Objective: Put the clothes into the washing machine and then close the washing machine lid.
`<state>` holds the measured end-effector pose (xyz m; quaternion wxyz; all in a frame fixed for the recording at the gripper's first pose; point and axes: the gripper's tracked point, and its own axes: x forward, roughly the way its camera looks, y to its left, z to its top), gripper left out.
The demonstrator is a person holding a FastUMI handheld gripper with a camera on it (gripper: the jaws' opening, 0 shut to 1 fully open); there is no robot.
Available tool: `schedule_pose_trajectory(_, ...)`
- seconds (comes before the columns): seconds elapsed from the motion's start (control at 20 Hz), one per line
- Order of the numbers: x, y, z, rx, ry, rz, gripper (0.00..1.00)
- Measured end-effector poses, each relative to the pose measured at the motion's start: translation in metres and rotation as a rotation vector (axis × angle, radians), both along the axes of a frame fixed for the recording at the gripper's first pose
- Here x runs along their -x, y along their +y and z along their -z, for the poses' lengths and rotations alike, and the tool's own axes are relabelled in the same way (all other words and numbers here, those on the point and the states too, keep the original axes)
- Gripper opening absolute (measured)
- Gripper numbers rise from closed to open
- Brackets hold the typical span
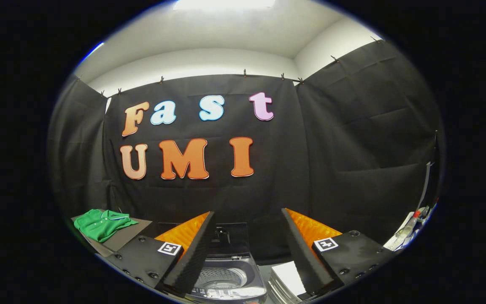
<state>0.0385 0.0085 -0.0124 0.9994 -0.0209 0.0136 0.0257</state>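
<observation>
Gripper view gives us the jaws (247, 253) spread wide apart with nothing between their pads, each one black on the inner face and orange on the outer, with a small square marker on its black base. We see the washing machine (228, 274) low between the jaws, a little nearer the left one, and just ahead of them. Its lid (230, 238) stands raised at the back, so the round perforated drum (220, 278) lies open to us, and we make out no clothing inside it. The green shirt (101, 223) lies crumpled well off to the left of the left jaw, on the table (129, 236), apart from the machine and untouched by either jaw. It has a collar with a pale trim. Beside the right jaw, on its inner side, we see a white flat thing (289, 278) next to the machine; we cannot tell what it is. Far beyond the right jaw some small cluttered items (407, 234) sit against the cloth wall, too small to name.
</observation>
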Motion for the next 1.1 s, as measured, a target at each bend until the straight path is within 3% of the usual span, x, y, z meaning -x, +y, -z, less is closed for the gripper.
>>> schedule_pose_trajectory(0.95,-0.020,-0.031,0.022,0.025,0.049,-0.036,0.98)
schedule_pose_trajectory(1.1,-0.016,-0.029,0.026,0.024,0.066,-0.011,0.98)
